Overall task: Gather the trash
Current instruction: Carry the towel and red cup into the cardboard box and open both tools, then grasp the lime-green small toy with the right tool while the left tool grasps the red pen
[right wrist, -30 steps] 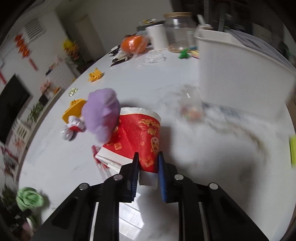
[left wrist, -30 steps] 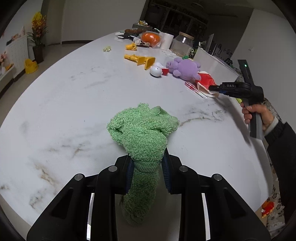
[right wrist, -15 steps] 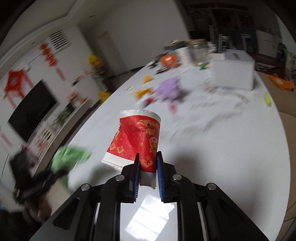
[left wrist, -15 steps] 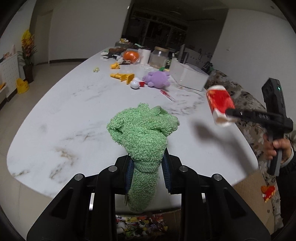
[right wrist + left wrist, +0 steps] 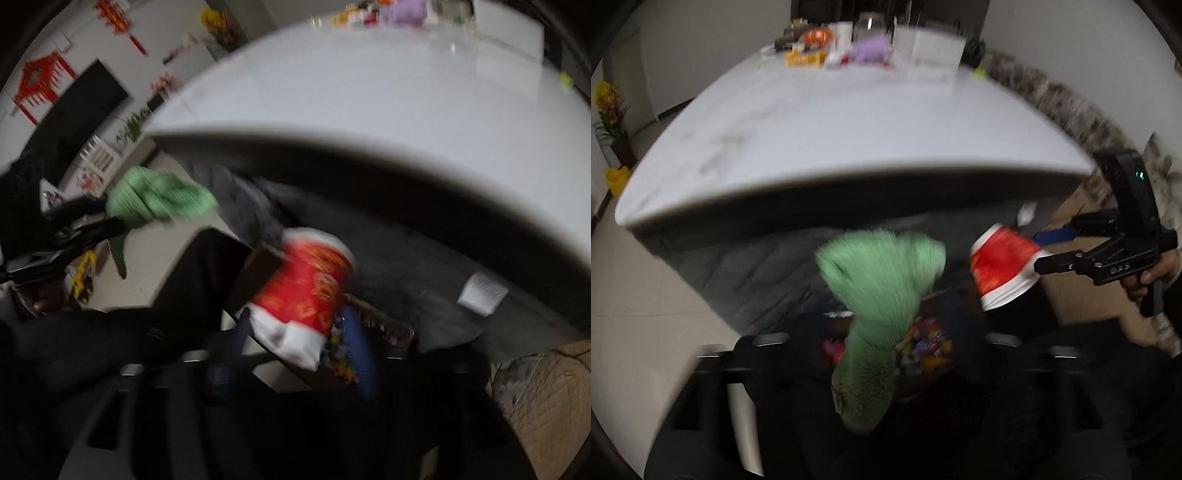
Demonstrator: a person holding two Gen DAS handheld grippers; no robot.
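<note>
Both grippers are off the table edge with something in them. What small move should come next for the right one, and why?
Probably lower the right gripper a little further and open it. It is shut on the red paper cup, held below the table edge, above a dark container with colourful wrappers inside. The left gripper holds the green cloth beside it. Blur hides exact alignment.

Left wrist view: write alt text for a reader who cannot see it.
The left gripper holds a green towel below the white table edge, over a dark container of colourful scraps. Beside it, the right gripper holds a red paper cup. The image is motion-blurred.
</note>
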